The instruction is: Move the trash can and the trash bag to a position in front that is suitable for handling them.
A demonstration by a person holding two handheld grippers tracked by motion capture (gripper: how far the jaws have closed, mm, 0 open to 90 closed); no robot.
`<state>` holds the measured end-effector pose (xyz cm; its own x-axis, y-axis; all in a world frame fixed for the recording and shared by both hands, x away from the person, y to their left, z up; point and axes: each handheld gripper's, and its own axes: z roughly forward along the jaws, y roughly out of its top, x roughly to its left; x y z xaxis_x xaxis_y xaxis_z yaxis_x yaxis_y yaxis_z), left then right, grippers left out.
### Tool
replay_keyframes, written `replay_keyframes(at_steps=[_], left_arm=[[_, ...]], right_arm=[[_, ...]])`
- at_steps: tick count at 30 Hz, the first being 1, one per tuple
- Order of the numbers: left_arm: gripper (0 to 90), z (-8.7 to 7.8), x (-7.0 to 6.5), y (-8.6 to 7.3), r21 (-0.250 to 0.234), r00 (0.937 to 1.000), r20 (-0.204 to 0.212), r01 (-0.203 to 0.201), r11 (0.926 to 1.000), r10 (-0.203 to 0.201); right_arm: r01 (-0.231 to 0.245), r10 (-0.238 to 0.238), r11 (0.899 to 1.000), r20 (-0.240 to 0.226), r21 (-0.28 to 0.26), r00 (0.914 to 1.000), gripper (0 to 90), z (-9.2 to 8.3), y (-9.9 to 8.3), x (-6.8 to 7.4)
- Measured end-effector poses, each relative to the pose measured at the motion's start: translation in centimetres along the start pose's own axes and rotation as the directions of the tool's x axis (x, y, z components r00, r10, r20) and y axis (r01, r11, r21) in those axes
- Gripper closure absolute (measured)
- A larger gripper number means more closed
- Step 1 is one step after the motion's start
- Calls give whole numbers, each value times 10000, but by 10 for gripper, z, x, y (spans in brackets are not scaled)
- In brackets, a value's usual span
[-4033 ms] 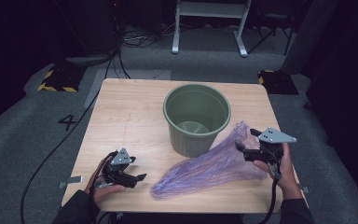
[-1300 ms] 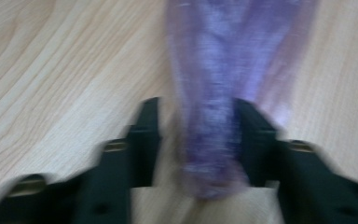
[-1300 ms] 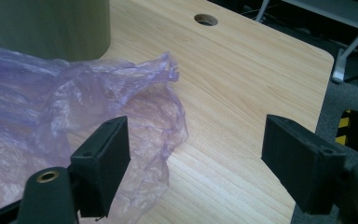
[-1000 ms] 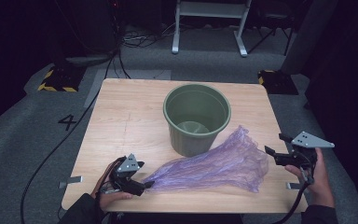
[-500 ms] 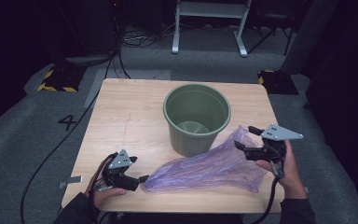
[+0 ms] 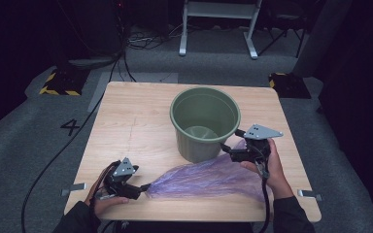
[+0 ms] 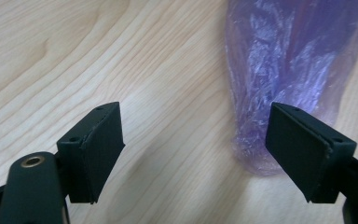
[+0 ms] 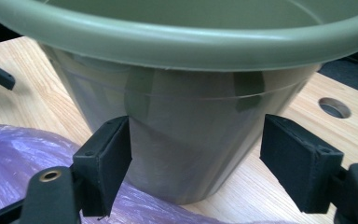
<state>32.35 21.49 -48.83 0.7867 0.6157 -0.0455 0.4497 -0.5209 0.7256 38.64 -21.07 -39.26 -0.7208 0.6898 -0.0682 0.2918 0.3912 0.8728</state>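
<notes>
A crumpled purple plastic bag (image 6: 213, 177) lies flat across the front of the wooden table (image 6: 136, 121). Its narrow end (image 7: 279, 74) sits between my left gripper's jaws, close to the right pad and not pinched. My left gripper (image 6: 143, 187) (image 7: 193, 140) is open, low over the table at the front left. A green plastic bucket (image 6: 204, 119) stands upright mid-table. My right gripper (image 6: 229, 141) (image 8: 196, 158) is open, its jaws pointing at the bucket's outer wall (image 8: 191, 126) just above the bag's wide end (image 8: 23, 154).
A round hole (image 8: 334, 107) is cut in the tabletop beyond the bucket in the right gripper view. Cables run over the grey floor (image 6: 39, 141) at the left. A white metal stand (image 6: 218, 29) is behind the table.
My right gripper has moved left from beyond the table's right edge up to the bucket's side. The bag's wide end has settled lower. My left gripper has stayed put.
</notes>
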Motion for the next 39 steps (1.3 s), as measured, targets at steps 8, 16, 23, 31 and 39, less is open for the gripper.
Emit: replay_keyframes(at_steps=[8,16,23,31,39], left_arm=[[185,0,3,-3,-22,9996,247,130,9999,-130],[190,6,-8,0,40,9972,742,-105,9999,102],[189,14,-20,4,238,9945,976,-408,9989,383],[204,24,-35,9,310,9948,831,-621,9976,594],[206,33,-40,14,279,9950,802,-621,9977,597]], right_arm=[[29,-29,10000,421,-3,9991,256,8,2,1],[-262,263,9997,839,-22,9961,273,-1,-4,-8],[61,-87,9994,756,347,9971,254,-31,-23,-1],[186,-214,9946,264,1022,9994,245,-54,-52,24],[-121,187,9892,-440,1462,9989,248,-41,-89,39]])
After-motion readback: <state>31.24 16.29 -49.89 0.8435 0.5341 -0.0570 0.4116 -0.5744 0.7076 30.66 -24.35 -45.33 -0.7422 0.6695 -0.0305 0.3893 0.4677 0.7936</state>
